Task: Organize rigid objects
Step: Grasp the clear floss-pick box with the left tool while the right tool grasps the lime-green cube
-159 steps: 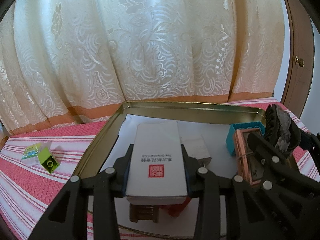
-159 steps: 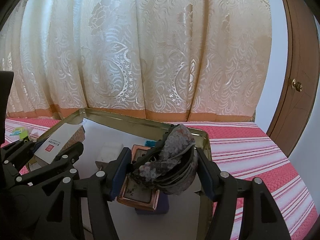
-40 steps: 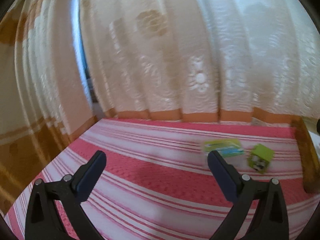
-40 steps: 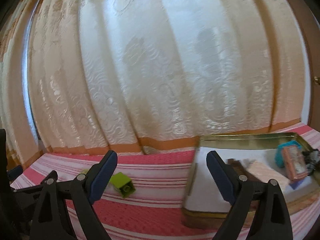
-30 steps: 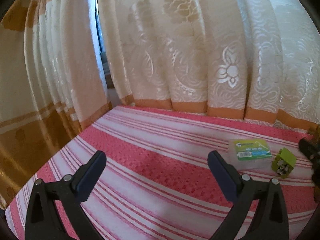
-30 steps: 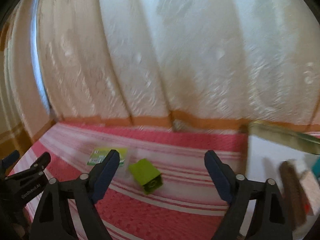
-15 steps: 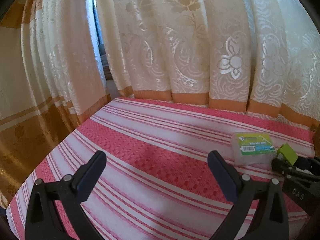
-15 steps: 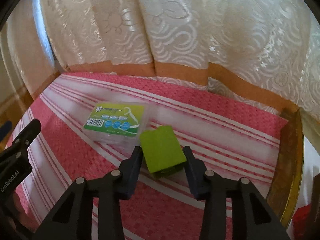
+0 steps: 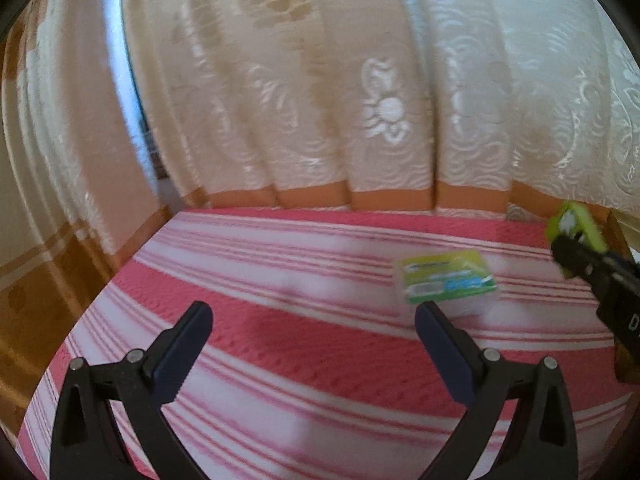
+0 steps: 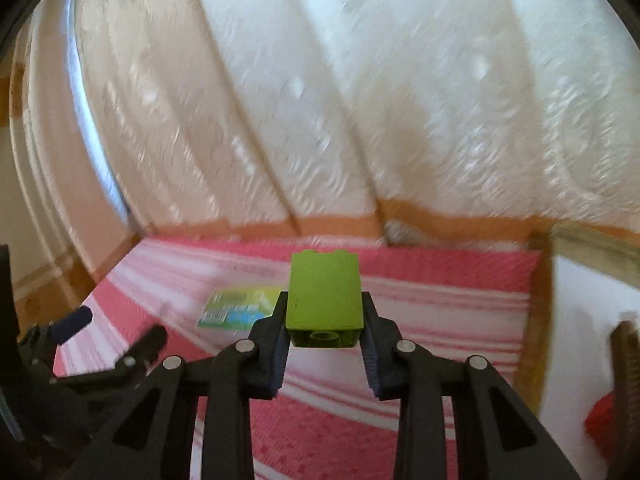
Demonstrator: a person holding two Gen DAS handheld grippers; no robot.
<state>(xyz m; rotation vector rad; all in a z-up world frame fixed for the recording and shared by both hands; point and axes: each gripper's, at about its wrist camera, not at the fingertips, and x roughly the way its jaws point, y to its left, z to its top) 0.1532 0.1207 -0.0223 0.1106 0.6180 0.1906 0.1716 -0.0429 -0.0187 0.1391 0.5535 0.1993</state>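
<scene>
Gripping a green block (image 10: 325, 300), right tongs (image 10: 325, 346) closed on its lower sides, block lifted clear of the striped red-and-white cloth (image 9: 280, 320); same block seen at the right edge of the left view (image 9: 576, 228).

Left tongs (image 9: 314, 344): wide open, empty, low over the cloth, near the flat pack.

Flat pack with green label (image 9: 446, 282): lying on the cloth just beside the right pad of the left tongs; also seen below and left of the held block (image 10: 236, 306).

Tray (image 10: 580, 300): gold rim and pale floor showing at the right edge of the right view. Contents only partly seen: a brown thing (image 10: 626, 364) and a red thing (image 10: 602, 420), both blurred, not identifiable.

Risks, as judgement:
- Block held only by its lower part, most of it standing proud of the pads; likely to twist or slip out on a fast swing toward the tray.
- Block possibly catching the tray rim if carried too low.
- Landing on things already in the tray, tipping or crowding them.
- Left tongs reaching for the pack while the right crosses nearby: collision possible.

Backdrop: cream curtain (image 9: 360, 80).
</scene>
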